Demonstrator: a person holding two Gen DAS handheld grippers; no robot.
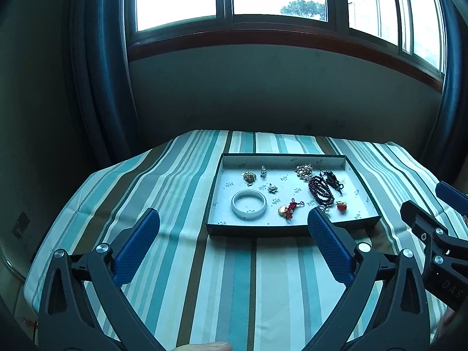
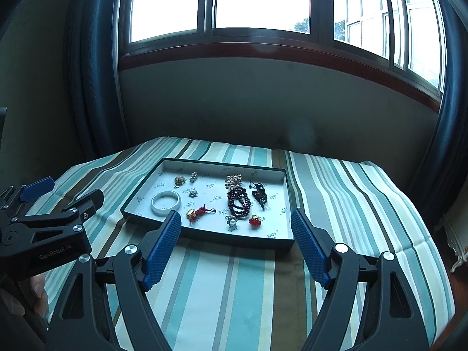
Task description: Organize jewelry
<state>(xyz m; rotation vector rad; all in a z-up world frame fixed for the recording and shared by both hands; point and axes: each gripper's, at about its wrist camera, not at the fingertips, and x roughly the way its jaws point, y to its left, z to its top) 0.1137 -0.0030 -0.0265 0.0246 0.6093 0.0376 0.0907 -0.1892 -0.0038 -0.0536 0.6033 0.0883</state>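
Left gripper (image 1: 234, 228) and right gripper (image 2: 235, 228) both hover above striped cloth (image 2: 351, 193) on worktop, jaws wide apart, holding nothing. Shallow tray (image 1: 218, 181) just ahead, holding all jewelry: white bangle (image 1: 249, 204), dark bead bracelet (image 1: 320, 194), red tassel charm (image 1: 289, 209), pearl cluster (image 1: 303, 172), small brooches.

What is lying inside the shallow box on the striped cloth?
Inside the box: a white bangle, dark bead strands, brooches and red charms. The right gripper's fingers cover part of the near edge.
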